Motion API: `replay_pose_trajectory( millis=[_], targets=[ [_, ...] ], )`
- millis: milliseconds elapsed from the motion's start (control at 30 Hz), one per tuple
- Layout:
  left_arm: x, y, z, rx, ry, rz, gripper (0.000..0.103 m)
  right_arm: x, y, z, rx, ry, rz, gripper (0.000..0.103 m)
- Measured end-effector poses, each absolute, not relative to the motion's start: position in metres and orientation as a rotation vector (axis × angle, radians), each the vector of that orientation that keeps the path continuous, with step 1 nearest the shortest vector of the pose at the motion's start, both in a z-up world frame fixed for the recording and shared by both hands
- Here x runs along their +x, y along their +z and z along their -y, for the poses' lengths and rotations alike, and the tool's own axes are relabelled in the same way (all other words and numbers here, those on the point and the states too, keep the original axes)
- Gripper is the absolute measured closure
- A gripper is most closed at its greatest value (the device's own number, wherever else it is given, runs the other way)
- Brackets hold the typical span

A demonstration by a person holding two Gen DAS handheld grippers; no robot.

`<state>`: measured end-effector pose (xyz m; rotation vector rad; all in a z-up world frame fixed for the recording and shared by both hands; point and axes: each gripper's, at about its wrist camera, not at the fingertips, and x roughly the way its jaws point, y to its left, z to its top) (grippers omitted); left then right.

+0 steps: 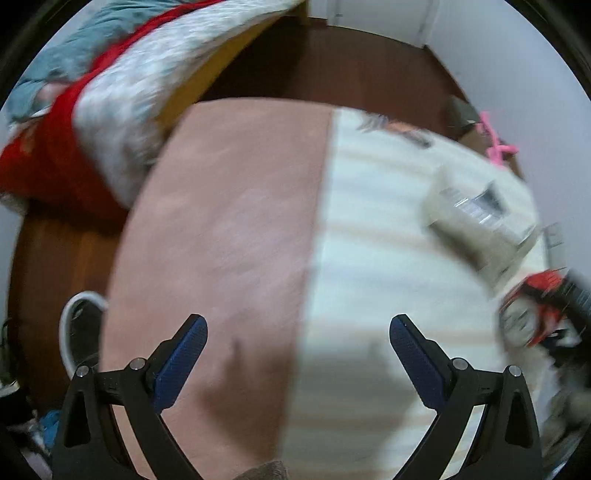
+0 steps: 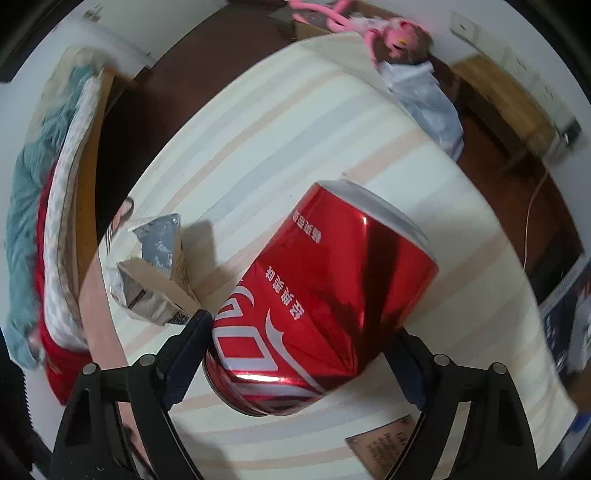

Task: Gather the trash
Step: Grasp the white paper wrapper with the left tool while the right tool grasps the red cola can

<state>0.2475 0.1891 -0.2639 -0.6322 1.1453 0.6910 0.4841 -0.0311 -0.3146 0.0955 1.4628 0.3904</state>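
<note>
My right gripper [image 2: 299, 332] is shut on a dented red cola can [image 2: 317, 295] and holds it tilted above the striped mattress [image 2: 280, 122]. A torn cardboard carton [image 2: 155, 269] with a silver lining lies on the mattress just left of the can. In the left wrist view the carton [image 1: 476, 225] shows blurred at the right, and the can [image 1: 535, 306] sits at the far right edge. My left gripper [image 1: 297, 339] is open and empty above the mattress, over the seam between its pink part [image 1: 229, 229] and its striped part [image 1: 369, 258].
A bed with red, grey and teal bedding [image 1: 92, 92] stands to the left. A pink plush toy [image 2: 373, 26], a clear plastic bag [image 2: 428, 99] and a wooden bench [image 2: 506, 99] lie beyond the mattress. Dark wooden floor [image 1: 351, 62] surrounds it. A white cable [image 1: 68, 325] lies at the lower left.
</note>
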Motion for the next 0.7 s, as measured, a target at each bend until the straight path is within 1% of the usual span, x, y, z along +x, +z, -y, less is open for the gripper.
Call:
replay_pose_trajectory(
  millis=[133,233,300,400,433,467,500,533,567,600,667,700],
  targets=[
    [0.293,-0.254,-0.193,-0.74,0.567,-1.113,0.002,0.49,-0.305,0.041,-0.061,0.402,-1.453,0.018],
    [0.332,-0.256,-0.191,-0.804,0.514,-1.113,0.002,0.502,-0.305,0.048,-0.125,0.428,-1.512,0.018],
    [0.357,-0.271,-0.187,-0.863,0.47,-1.152,0.003,0.507,-0.306,0.051,-0.141,0.426,-1.546,0.018],
    [0.384,-0.293,-0.186,-0.932,0.436,-1.194,0.003,0.517,-0.303,0.056,-0.124,0.396,-1.539,0.017],
    [0.388,-0.299,-0.188,-0.952,0.437,-1.19,0.011,0.52,-0.303,0.059,-0.094,0.39,-1.539,0.017],
    [0.39,-0.303,-0.19,-0.96,0.447,-1.187,0.029,0.522,-0.304,0.062,-0.06,0.382,-1.542,0.017],
    [0.391,-0.304,-0.19,-0.956,0.461,-1.187,0.04,0.524,-0.305,0.065,-0.03,0.378,-1.543,0.017],
    [0.392,-0.304,-0.188,-0.94,0.474,-1.186,0.06,0.526,-0.307,0.066,-0.01,0.377,-1.541,0.017],
    [0.393,-0.303,-0.187,-0.914,0.482,-1.188,0.07,0.527,-0.307,0.066,0.001,0.374,-1.536,0.017],
    [0.394,-0.301,-0.184,-0.881,0.486,-1.19,0.074,0.527,-0.307,0.066,0.013,0.371,-1.528,0.017],
    [0.39,-0.297,-0.178,-0.806,0.483,-1.186,0.093,0.526,-0.308,0.066,0.032,0.366,-1.517,0.017],
    [0.388,-0.296,-0.175,-0.764,0.486,-1.187,0.095,0.525,-0.308,0.066,0.038,0.367,-1.517,0.017]
  ],
)
